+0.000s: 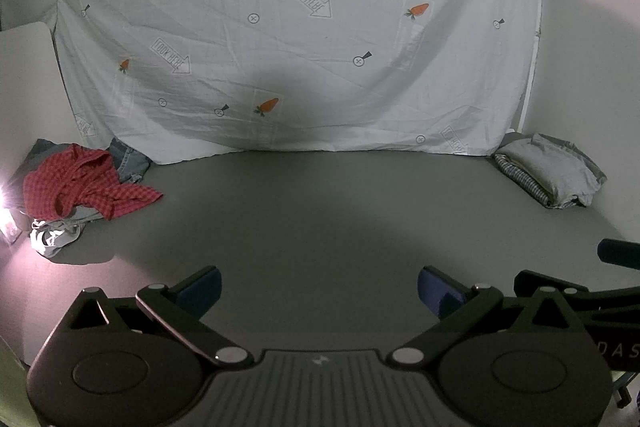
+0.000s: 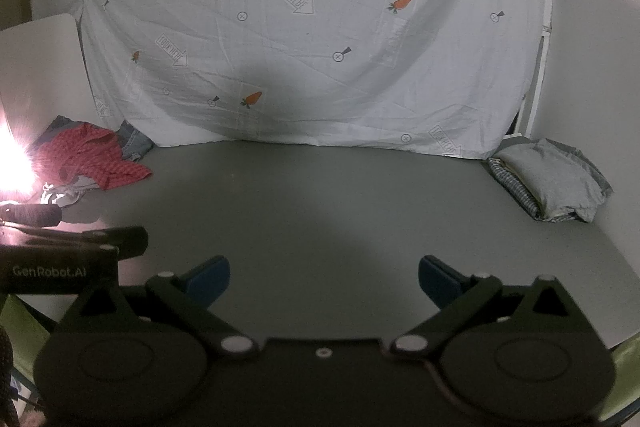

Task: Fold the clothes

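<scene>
Both tools, left tool (image 1: 319, 291) and right tool (image 2: 324, 279), gape above smooth grey table (image 1: 320, 211).

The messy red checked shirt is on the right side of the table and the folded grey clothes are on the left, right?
Not quite, they are swapped. In the left wrist view the messy red checked shirt lies on the left side of the table, and the folded grey clothes sit on the right.
</scene>
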Available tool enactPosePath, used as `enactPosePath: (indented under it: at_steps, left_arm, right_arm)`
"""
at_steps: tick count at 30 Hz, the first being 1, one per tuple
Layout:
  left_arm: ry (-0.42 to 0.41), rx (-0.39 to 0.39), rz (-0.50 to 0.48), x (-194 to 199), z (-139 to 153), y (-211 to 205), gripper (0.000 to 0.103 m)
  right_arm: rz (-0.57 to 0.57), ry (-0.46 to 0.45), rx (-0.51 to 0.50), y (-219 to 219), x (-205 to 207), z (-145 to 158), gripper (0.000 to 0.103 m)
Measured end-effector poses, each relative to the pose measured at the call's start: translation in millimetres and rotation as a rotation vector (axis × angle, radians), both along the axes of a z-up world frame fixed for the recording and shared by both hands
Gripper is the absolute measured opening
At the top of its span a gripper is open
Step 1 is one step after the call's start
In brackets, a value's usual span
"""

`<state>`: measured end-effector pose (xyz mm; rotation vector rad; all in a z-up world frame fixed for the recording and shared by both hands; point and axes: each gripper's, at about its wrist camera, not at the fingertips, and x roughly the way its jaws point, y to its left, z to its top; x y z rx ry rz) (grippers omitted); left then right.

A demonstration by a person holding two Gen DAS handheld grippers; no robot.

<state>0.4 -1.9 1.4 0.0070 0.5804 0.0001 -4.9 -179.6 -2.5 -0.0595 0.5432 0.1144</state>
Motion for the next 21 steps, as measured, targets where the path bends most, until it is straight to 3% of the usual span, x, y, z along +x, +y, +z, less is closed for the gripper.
enactPosePath:
  at_steps: [21]
  left_arm:
    - [0.003, 0.003, -0.003, 1.9, 1.7, -6.5, 0.103]
  right_arm:
    - [-0.003, -0.002, 0.003, -3.1, 2.0, 3.3, 0.102]
